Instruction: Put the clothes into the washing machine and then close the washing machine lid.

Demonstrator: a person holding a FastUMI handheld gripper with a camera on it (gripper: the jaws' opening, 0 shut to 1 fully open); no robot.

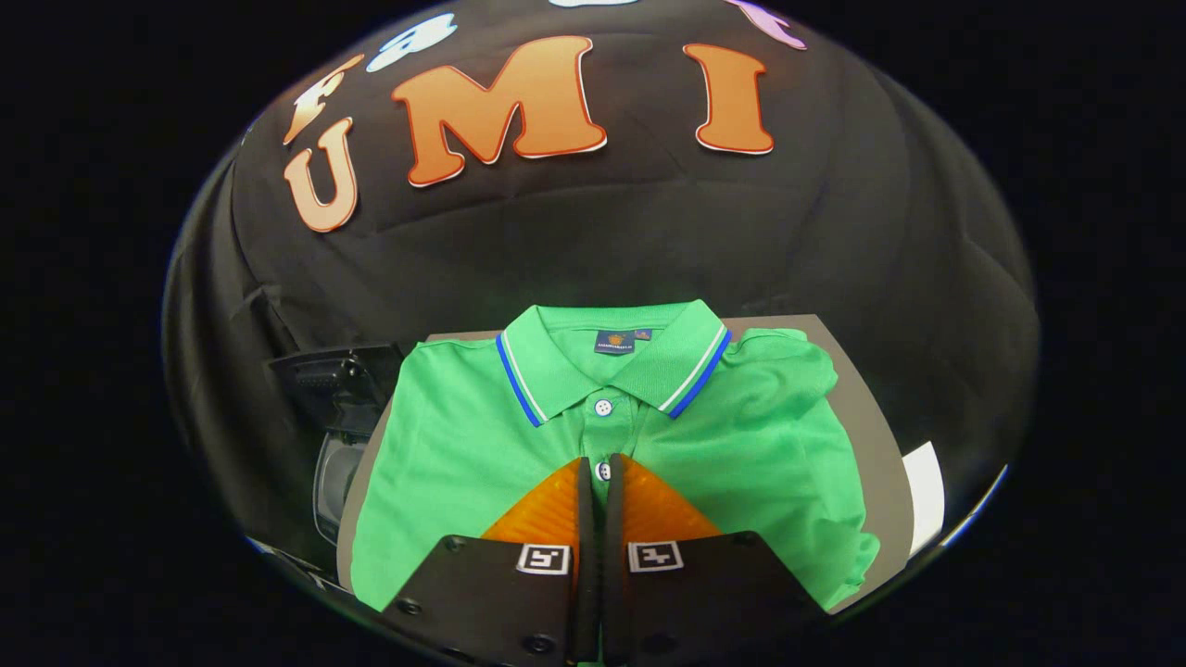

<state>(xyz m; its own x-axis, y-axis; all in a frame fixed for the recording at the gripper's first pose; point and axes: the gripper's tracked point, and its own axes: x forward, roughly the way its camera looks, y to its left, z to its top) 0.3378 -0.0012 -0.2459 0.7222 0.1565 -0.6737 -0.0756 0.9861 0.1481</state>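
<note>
A folded green polo shirt [741, 435] with a blue and white striped collar [690, 371] lies flat on a grey tabletop [876, 445], collar pointing away from me. My gripper [602, 468] is low over the shirt's button placket, just below the collar. Its fingers [649, 505] stand almost together, with only a thin slit between them, and a white button shows in that slit. I cannot tell whether any fabric is pinched. To the left of the table is a dark machine [338, 380] with a clear, rounded lid part [332, 477], partly hidden by the shirt.
The booth's black cloth wall [593, 241] rises close behind the table. A white sheet or panel [927, 496] lies by the table's right edge. Bare grey tabletop shows to the right of the shirt.
</note>
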